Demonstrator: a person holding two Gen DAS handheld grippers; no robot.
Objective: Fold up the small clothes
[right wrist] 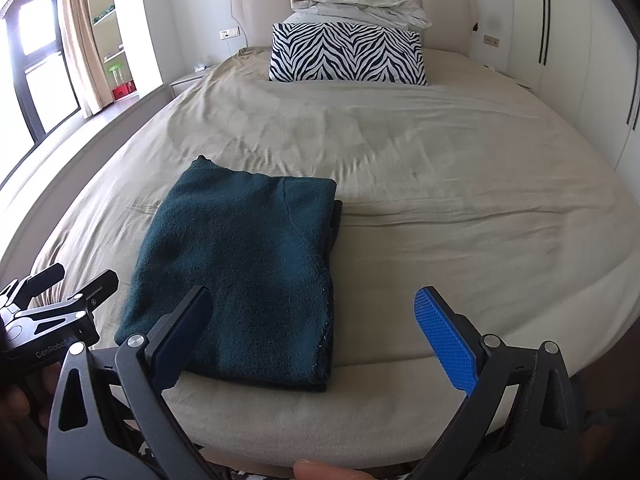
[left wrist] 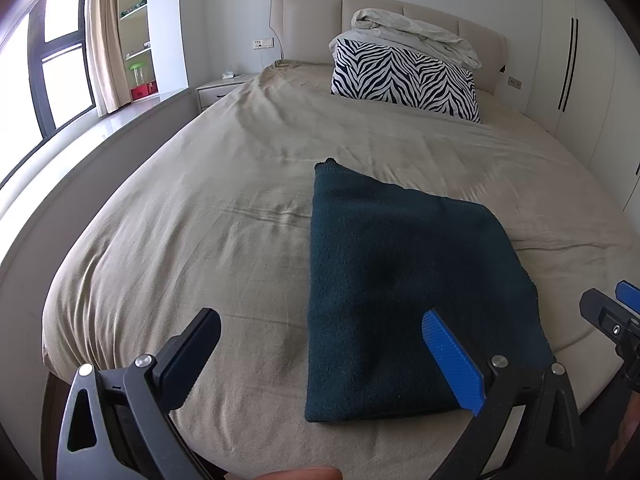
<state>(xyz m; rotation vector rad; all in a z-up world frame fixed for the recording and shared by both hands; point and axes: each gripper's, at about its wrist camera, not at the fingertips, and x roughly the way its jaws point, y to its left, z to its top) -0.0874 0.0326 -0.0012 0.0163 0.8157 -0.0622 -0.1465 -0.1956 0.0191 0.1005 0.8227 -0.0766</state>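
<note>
A dark teal knit garment (left wrist: 404, 288) (right wrist: 248, 276) lies folded into a flat rectangle on the beige bed sheet (left wrist: 200, 220) (right wrist: 460, 200), near the foot edge. My left gripper (left wrist: 320, 328) is open above the bed's near edge; its blue right pad hangs over the garment's near right part and its black left finger over bare sheet. My right gripper (right wrist: 312, 308) is open too, straddling the garment's near right edge, holding nothing. Each gripper shows at the edge of the other's view: the right gripper (left wrist: 612, 312), the left gripper (right wrist: 72, 284).
A zebra-striped pillow (left wrist: 404, 76) (right wrist: 348, 54) and a crumpled pale duvet (left wrist: 416, 34) (right wrist: 360, 8) sit at the padded headboard. A nightstand (left wrist: 220, 90) and shelves stand left by the window; white wardrobe doors (right wrist: 560, 40) line the right. A fingertip (right wrist: 324, 470) shows at the bottom.
</note>
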